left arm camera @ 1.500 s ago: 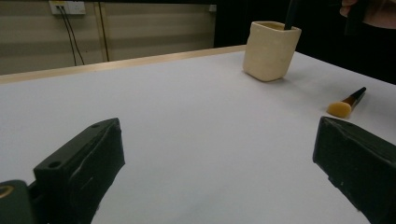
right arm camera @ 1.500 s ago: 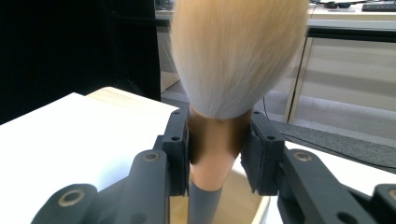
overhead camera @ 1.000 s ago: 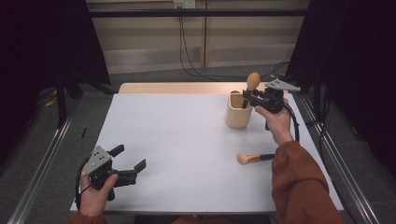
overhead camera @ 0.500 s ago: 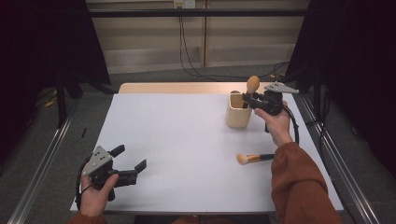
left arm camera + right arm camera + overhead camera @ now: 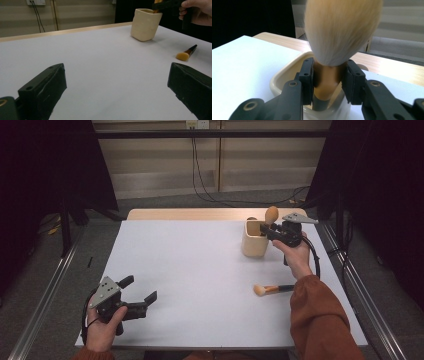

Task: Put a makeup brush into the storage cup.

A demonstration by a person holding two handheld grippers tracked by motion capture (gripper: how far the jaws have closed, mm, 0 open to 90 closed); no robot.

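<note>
I saw a cream holder (image 5: 254,241), a pale-bristled brush (image 5: 340,30) with a tan collar, an orange-tipped, dark-handled brush (image 5: 272,289), black tools, a white tabletop (image 5: 190,270) edged in light wood.

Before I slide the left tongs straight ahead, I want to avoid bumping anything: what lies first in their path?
The left tongs point across bare table; the way looks free. The loose brush lies right of that line, though depth is uncertain.

The hand-held gripper (image 5: 117,82) has its jaws spread wide over the bare white bench (image 5: 100,60). Far ahead to its right stands a cream cup (image 5: 145,25); nearer, a brush (image 5: 186,53) lies flat. Another hand (image 5: 197,10) hovers by the cup.
</note>
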